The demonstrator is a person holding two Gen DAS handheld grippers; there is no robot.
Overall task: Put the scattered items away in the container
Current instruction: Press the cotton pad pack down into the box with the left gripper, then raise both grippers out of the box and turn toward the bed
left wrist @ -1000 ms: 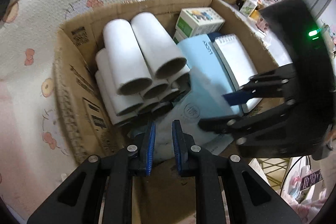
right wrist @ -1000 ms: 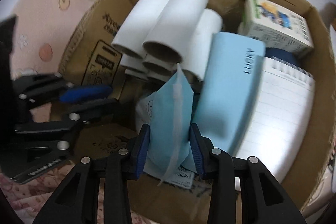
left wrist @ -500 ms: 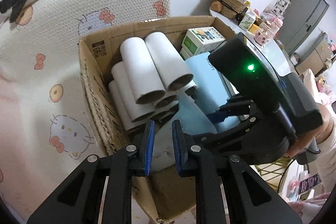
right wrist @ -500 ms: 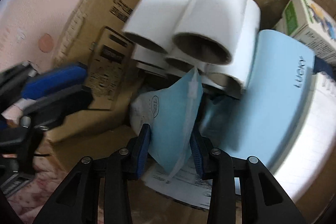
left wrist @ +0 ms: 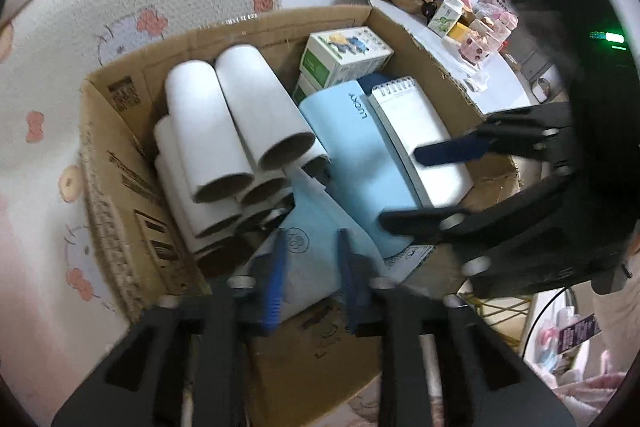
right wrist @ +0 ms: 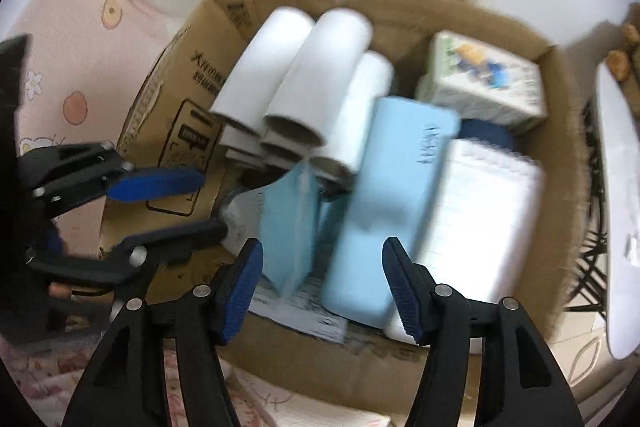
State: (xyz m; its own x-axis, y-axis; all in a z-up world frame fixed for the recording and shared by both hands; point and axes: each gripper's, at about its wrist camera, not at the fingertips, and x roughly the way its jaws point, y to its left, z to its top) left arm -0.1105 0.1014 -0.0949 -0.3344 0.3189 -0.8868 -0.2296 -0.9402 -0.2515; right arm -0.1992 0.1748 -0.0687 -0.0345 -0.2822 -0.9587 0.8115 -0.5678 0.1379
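Right hand-held gripper (right wrist: 322, 281) spread wide open over the cardboard box (right wrist: 560, 155), nothing between its blue pads. Below it, near the frame's centre, the light blue packet (right wrist: 290, 223) stands on edge inside the box, long axis running from the lower frame up toward the white tubes (right wrist: 312, 83), its seam facing the camera. Just right of it lies the blue case (right wrist: 394, 203), long axis also pointing up-frame, and further right the spiral notepad (right wrist: 480, 211). A green-and-white carton (right wrist: 484, 95) sits in the upper right corner of the box. In the left wrist view, the left hand-held gripper (left wrist: 313, 277) is open, its pads flanking the packet's (left wrist: 316, 247) near end; whether they touch it is unclear. Box wall (left wrist: 108, 187) at left.
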